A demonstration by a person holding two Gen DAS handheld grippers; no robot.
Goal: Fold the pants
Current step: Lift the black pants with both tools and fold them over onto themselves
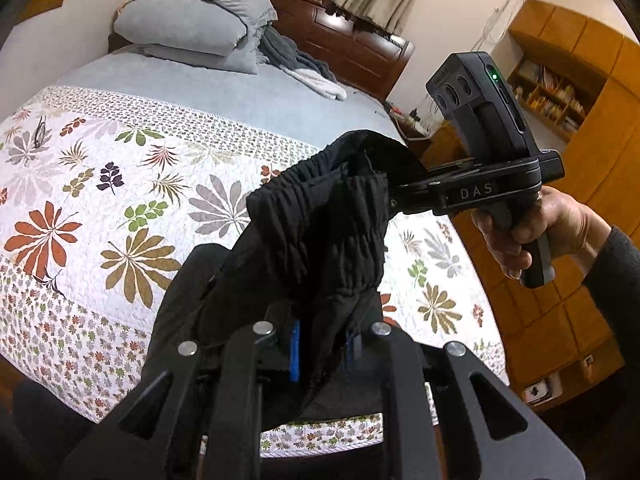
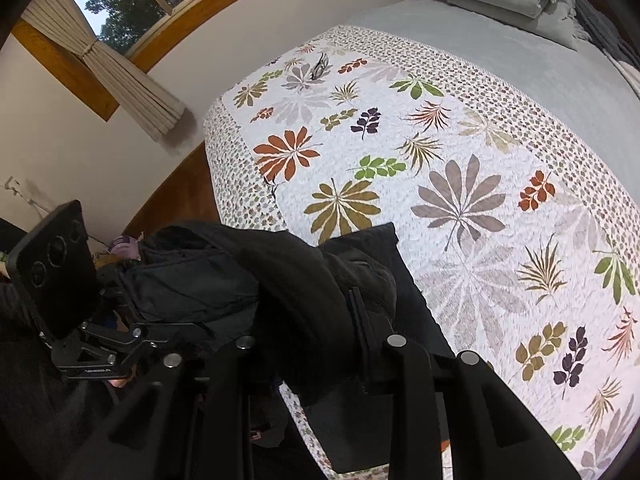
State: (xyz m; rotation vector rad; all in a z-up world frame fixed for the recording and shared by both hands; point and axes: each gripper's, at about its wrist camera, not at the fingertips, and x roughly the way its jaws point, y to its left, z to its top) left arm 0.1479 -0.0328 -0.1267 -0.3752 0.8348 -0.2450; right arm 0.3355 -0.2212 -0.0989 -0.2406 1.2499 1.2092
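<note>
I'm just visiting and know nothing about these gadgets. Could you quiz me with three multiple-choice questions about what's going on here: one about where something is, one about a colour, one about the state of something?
1. Where are the pillows?
A. At the far end of the bed
B. On the floor
C. On the bookshelf

2. What colour are the pants?
A. Red
B. Black
C. White

3. How are the pants being handled?
A. Lying flat and untouched
B. Held up over the quilt by both grippers
C. Neatly folded on a pillow

Answers:
1. A: they are stacked by the headboard.
2. B: the cloth is black in both views.
3. B: the left gripper and right gripper each pinch the bunched cloth above the bed.
</note>
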